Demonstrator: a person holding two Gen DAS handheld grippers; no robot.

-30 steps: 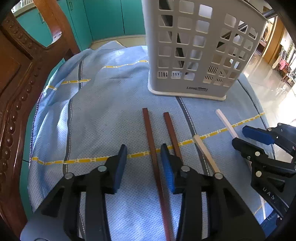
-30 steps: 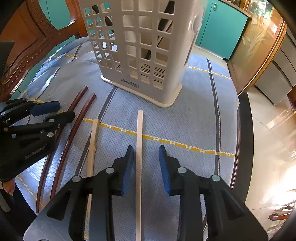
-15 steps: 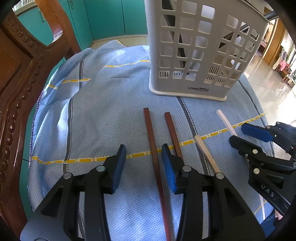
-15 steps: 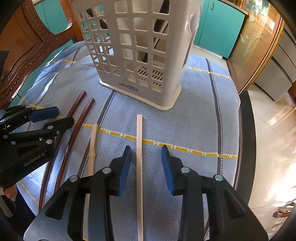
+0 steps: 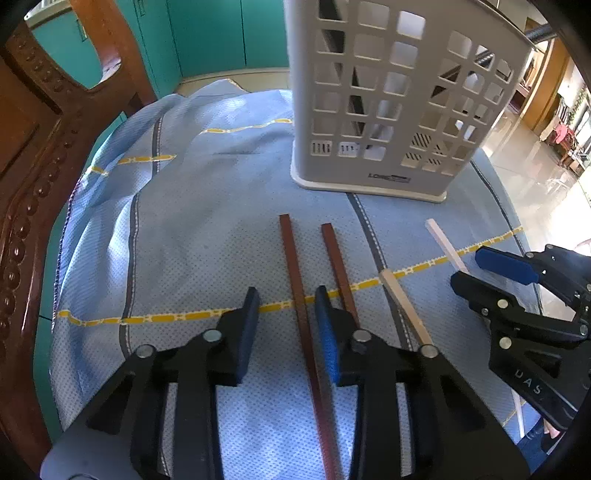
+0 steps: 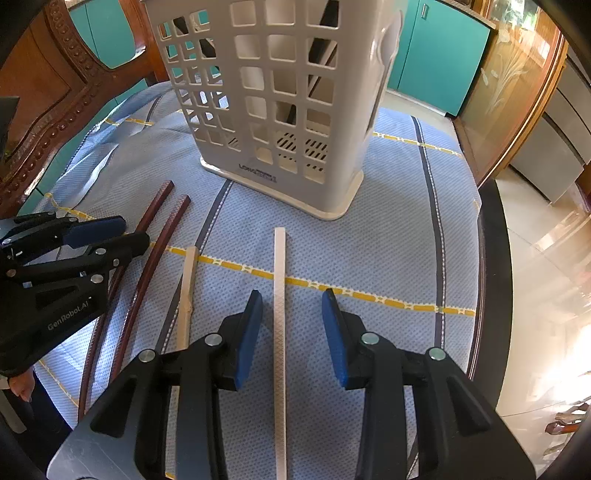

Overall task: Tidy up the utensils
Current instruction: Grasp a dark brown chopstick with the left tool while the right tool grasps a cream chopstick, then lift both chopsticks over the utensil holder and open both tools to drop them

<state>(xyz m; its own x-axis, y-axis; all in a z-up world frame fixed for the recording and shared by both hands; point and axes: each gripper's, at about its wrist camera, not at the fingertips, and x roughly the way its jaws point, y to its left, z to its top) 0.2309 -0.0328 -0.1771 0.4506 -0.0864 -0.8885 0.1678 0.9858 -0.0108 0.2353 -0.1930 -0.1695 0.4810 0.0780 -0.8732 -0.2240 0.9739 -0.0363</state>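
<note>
Two dark brown chopsticks (image 5: pixel 295 277) (image 5: pixel 340 266) lie side by side on the blue cloth (image 5: pixel 184 229). My left gripper (image 5: pixel 286 325) straddles the left one; its jaws are closing and the pads do not press on the stick. Right of them lie a tan wooden chopstick (image 5: pixel 402 299) and a white chopstick (image 6: pixel 279 277). My right gripper (image 6: pixel 291 325) stands open over the white stick, which runs between its fingers untouched. A white slotted utensil basket (image 6: pixel 277 92) stands upright behind all the sticks, with dark utensils inside.
A carved wooden chair back (image 5: pixel 37 147) rises along the left edge of the table. The cloth hangs over the rounded table edge (image 6: pixel 484 258) at the right, with shiny floor beyond. Teal cabinets (image 5: pixel 221 33) stand at the back.
The left gripper's jaws have narrowed a little around the left brown chopstick. Both hands and all the sticks stay where they were.
</note>
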